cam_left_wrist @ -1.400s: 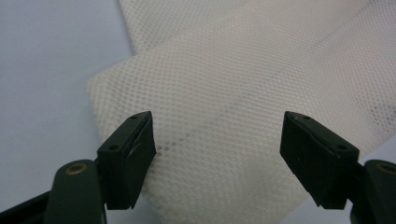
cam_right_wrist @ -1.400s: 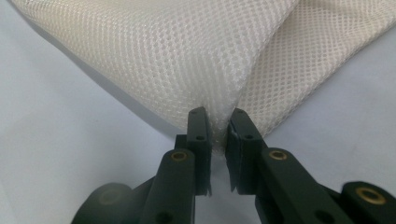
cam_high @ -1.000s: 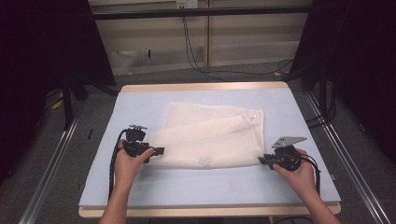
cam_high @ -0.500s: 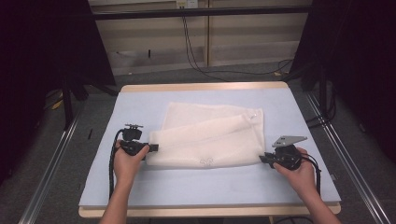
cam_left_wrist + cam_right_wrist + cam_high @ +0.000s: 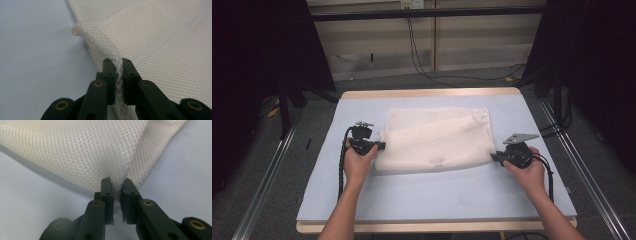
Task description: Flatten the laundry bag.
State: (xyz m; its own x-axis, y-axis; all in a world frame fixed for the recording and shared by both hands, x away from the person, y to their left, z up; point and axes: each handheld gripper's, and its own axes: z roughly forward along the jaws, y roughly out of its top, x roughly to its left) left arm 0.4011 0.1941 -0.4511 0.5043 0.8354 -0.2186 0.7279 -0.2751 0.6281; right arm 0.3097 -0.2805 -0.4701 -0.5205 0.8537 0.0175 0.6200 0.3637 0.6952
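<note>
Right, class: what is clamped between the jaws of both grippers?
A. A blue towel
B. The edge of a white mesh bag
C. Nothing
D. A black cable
B: the left gripper and the right gripper each pinch an edge of the white mesh bag lying on the blue table.

The mesh cloth is cream-white with a fine honeycomb weave; the table is pale blue-grey with a tan wooden edge

No legible text, small mark on white mesh cloth too blurred to read
</note>
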